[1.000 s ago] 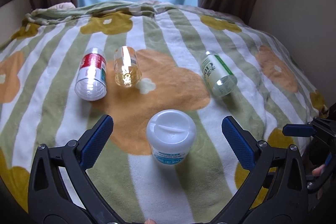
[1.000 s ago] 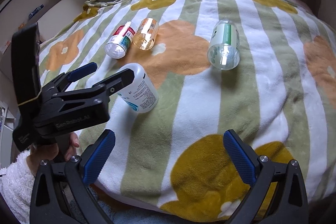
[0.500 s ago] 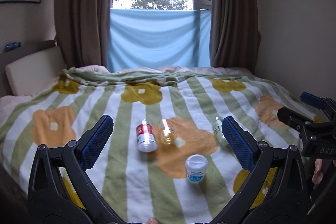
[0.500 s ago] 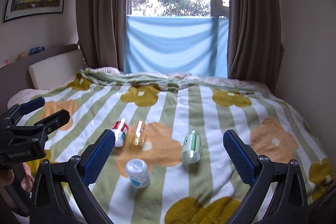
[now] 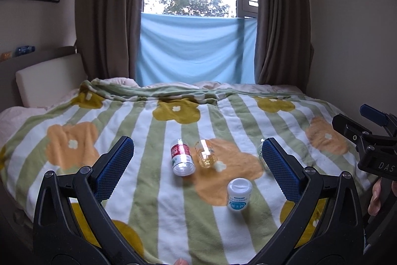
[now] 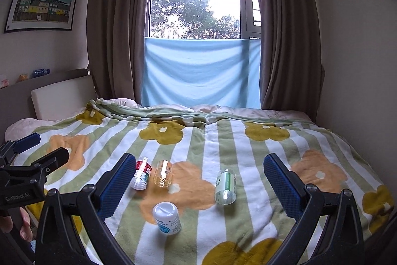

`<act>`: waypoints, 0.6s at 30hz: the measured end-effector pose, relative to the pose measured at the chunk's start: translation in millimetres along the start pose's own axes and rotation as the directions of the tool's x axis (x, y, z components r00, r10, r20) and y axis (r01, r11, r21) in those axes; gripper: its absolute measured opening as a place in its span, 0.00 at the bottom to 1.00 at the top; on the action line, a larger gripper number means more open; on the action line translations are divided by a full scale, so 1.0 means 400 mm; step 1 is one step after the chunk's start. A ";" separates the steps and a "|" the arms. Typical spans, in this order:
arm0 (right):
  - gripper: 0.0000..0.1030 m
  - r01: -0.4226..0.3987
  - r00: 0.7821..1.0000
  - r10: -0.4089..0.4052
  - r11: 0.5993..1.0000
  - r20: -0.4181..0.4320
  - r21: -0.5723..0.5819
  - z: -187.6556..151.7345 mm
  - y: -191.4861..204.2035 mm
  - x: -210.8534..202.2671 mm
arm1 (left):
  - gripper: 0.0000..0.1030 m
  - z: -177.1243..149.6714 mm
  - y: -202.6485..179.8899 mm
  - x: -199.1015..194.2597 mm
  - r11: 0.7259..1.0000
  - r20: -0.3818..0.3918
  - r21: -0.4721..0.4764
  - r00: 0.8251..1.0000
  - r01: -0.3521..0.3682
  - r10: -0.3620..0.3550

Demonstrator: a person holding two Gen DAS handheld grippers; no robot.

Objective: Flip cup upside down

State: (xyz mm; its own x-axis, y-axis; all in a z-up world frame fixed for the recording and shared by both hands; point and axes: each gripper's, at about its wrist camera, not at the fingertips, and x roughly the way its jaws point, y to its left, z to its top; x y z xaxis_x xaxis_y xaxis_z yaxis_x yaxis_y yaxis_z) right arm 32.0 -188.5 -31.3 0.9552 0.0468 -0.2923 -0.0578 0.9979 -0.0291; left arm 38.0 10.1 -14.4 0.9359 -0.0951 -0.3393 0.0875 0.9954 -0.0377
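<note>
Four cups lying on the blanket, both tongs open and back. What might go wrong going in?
The blanket is soft and uneven, so a flipped cup may tip. The red-label cup and clear amber cup lie close together; grabbing one may nudge the other. On their sides, all could roll, like the green-label cup.

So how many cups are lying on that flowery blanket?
4. The red-labelled cup sits far left, the clear amber cup right beside it, the green-labelled cup to the right, and the white cup nearest. None seems hidden.
</note>
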 end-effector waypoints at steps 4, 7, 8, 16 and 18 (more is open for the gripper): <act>1.00 0.004 1.000 -0.004 1.000 0.000 0.005 -0.001 -0.001 -0.001 | 1.00 0.000 -0.003 -0.001 1.000 0.006 0.002 1.000 -0.001 0.001; 1.00 0.006 1.000 -0.006 1.000 -0.003 0.015 -0.001 -0.007 -0.004 | 1.00 0.002 -0.005 -0.002 1.000 0.007 -0.004 1.000 0.002 -0.002; 1.00 0.007 1.000 -0.006 1.000 -0.003 0.015 -0.001 -0.008 -0.004 | 1.00 0.003 -0.005 -0.002 1.000 0.010 -0.003 1.000 0.001 -0.001; 1.00 0.024 1.000 -0.024 0.999 -0.003 0.020 0.002 -0.018 -0.005 | 1.00 0.010 -0.012 -0.003 1.000 0.014 -0.013 1.000 0.005 -0.005; 1.00 0.028 1.000 -0.028 0.999 -0.001 0.021 0.002 -0.021 -0.008 | 1.00 0.011 -0.013 -0.004 1.000 0.012 -0.021 1.000 0.009 -0.008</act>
State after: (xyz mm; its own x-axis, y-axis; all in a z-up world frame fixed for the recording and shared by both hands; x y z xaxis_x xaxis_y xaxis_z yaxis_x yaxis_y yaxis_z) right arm 29.5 -196.8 -29.2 0.9563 0.0184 -0.2919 -0.0245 0.9995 -0.0174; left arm 37.4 5.1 -9.5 0.9393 -0.1033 -0.3272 0.0884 0.9943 -0.0603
